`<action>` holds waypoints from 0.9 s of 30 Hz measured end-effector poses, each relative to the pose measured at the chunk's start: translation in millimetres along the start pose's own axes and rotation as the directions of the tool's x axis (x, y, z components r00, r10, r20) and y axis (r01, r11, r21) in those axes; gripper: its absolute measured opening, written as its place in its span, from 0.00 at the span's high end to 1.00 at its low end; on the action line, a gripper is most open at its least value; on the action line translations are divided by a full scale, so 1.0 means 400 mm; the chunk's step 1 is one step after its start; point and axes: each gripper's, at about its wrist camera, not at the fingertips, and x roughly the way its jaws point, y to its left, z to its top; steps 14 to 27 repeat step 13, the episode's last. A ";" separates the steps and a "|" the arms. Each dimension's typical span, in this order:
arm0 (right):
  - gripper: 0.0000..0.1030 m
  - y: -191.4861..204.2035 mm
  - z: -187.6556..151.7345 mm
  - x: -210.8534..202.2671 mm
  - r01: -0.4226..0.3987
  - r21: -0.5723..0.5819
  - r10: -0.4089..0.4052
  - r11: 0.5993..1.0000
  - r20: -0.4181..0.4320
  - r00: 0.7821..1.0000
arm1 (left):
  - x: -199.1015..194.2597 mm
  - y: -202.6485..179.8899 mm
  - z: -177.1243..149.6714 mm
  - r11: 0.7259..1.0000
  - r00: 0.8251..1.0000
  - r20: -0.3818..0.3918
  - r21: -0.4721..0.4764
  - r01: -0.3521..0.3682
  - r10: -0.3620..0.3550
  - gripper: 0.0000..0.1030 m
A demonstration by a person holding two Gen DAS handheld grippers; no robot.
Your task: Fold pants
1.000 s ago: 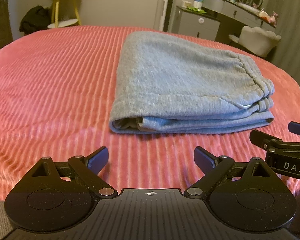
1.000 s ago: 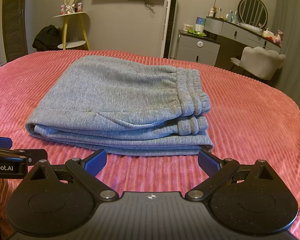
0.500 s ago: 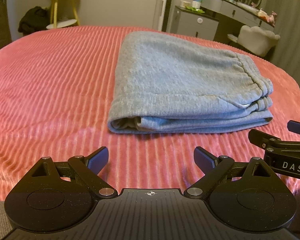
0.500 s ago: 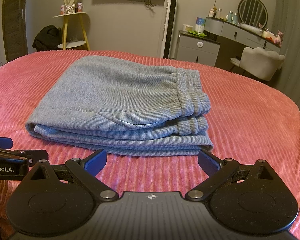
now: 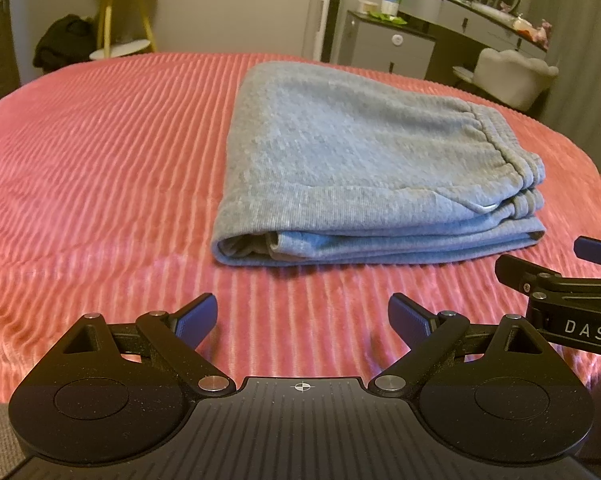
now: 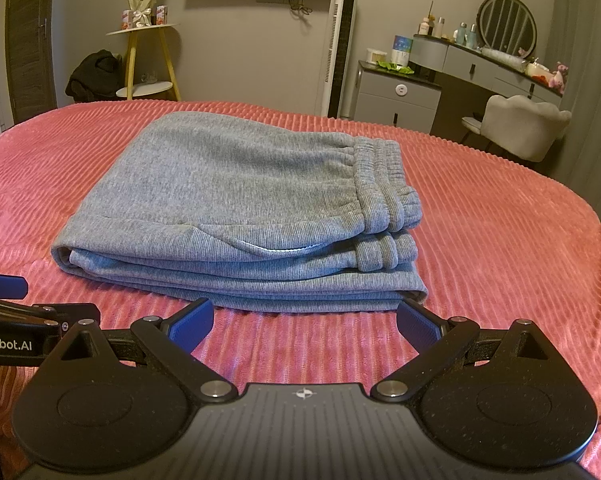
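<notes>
- Two grippers, left gripper (image 5: 302,316) and right gripper (image 6: 305,320), both spread wide and empty.
- Folded pants (image 6: 236,208) lie ahead on the bed (image 5: 100,168), long axis crosswise, nearer the right gripper.

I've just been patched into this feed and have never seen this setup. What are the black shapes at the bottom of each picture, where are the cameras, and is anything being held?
There is no robot arm: a person holds one two-finger tool in each hand, and a fisheye camera on each looks forward along its fingers. The black shapes with blue pads are those tools. One picture is from the left tool, the other from the right tool. Each also shows the other tool's tip at its edge. On the ribbed pink bedspread lie folded grey sweatpants, stacked in layers, with the elastic waistband at the right end. Both tools are open, hold nothing, and sit short of the pants. Behind are a dresser and a chair.
</notes>
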 end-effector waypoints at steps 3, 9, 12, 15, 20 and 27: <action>0.05 0.001 0.000 -0.001 0.000 0.000 0.000 1.000 0.001 1.000 | 0.000 0.000 0.000 1.000 1.000 0.001 -0.002 0.001 -0.001 0.07; 0.05 0.001 0.000 0.000 0.000 -0.001 0.000 1.000 0.000 1.000 | -0.005 0.003 -0.001 1.000 1.000 0.026 -0.002 0.009 -0.009 0.07; 0.05 0.001 0.000 0.000 0.000 0.000 0.000 1.000 0.000 1.000 | -0.007 -0.001 -0.002 1.000 0.999 0.035 0.007 -0.001 0.000 0.07; 0.05 0.001 0.000 -0.001 0.001 0.000 -0.001 1.000 0.000 1.000 | -0.005 -0.002 -0.002 1.000 1.000 0.031 0.012 -0.003 0.002 0.07; 0.05 0.001 0.000 -0.001 0.001 0.000 -0.001 1.000 0.000 1.000 | -0.005 -0.002 -0.002 1.000 1.000 0.031 0.012 -0.003 0.002 0.07; 0.05 0.001 0.000 -0.001 0.001 0.000 -0.001 1.000 0.000 1.000 | -0.005 -0.002 -0.002 1.000 1.000 0.031 0.012 -0.003 0.002 0.07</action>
